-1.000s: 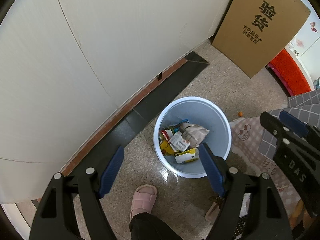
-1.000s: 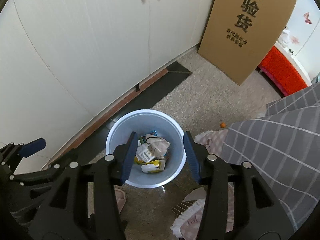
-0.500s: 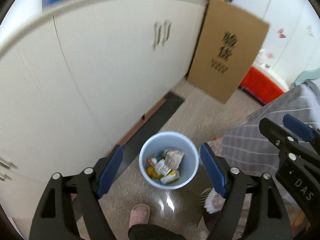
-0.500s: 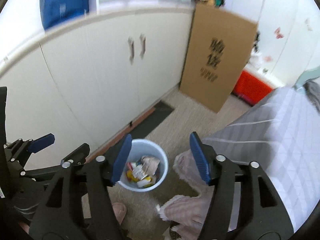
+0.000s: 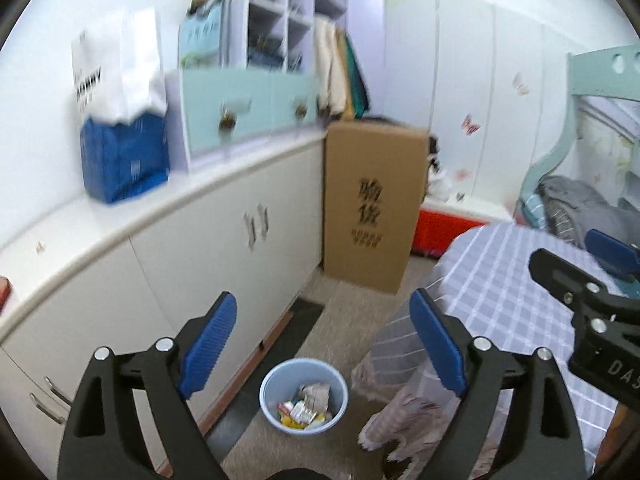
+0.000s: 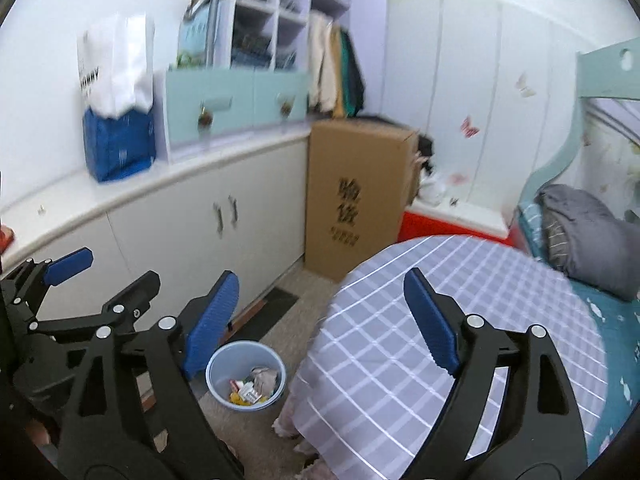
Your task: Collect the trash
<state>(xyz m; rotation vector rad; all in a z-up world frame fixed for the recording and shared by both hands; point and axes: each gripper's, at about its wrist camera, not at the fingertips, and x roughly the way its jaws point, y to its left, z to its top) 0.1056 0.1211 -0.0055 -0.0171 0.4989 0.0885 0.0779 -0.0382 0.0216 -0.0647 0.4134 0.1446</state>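
A light blue waste bin [image 5: 276, 384] stands on the floor beside the white cabinets, with crumpled paper and wrappers [image 5: 306, 406] inside; it also shows in the right wrist view [image 6: 218, 376]. My left gripper [image 5: 324, 340] is open and empty, held high above the bin. My right gripper [image 6: 322, 318] is open and empty, raised over the edge of the round table with the grey checked cloth [image 6: 440, 340]. The right gripper shows at the right edge of the left wrist view [image 5: 592, 280].
White cabinets [image 5: 200, 264] with a countertop run along the left. A tall cardboard box [image 5: 372, 208] leans at the cabinet's end. A red crate [image 5: 444, 228] sits behind it. A bed with a grey blanket [image 6: 580, 232] is at right.
Both grippers have risen and tilted up from looking down into the bin; the bin now looks small and low, and the countertop, shelves, table and bed have come into view.
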